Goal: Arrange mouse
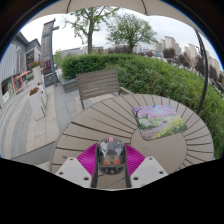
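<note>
A small mouse (111,157) with a clear shell and dark inner parts sits between my fingers, above the round slatted wooden table (90,125). My gripper (111,160) has both magenta pads (88,158) pressed against the mouse's sides and holds it. The table top lies just beyond and below the fingers.
A magazine or mouse mat with a colourful picture (158,120) lies on the table to the right, ahead of the fingers. A wooden chair (100,85) stands behind the table. A green hedge (150,72) runs behind it; a paved terrace (25,120) lies to the left.
</note>
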`<state>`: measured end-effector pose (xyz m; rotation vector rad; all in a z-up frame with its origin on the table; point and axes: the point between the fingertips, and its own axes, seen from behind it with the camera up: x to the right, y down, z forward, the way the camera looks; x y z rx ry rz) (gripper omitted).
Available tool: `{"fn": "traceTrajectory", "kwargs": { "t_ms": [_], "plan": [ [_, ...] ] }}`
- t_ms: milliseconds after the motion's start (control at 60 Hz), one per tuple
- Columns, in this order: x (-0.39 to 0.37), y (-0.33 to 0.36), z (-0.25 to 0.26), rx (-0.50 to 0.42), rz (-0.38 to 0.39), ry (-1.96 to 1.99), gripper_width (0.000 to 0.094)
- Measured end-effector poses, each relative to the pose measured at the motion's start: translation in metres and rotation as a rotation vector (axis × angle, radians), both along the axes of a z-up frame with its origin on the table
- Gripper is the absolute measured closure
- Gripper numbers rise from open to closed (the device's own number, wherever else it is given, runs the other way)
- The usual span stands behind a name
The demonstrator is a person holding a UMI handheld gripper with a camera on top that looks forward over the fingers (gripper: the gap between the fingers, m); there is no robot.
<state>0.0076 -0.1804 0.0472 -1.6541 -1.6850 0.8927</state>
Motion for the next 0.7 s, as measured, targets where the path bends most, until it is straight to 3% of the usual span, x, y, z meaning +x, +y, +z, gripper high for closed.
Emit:
{"fn": "traceTrajectory", "kwargs": {
  "t_ms": [183,250,383,550,700],
  "plan": [
    [-0.111,0.101,0.090,0.013,-0.074,0.123,0.0557],
    [-0.153,0.147,0.093,0.052,-0.122,0.145,0.0557],
    [-0.207,0.213,0.046,0.041,-0.185,0.099,0.0557],
    [-0.218,0.240,-0.040,0.067,-0.144,-0.007,0.0554],
    [-0.213,0.236,-0.063,0.044,-0.084,-0.027,0.0412]
  ]
}}
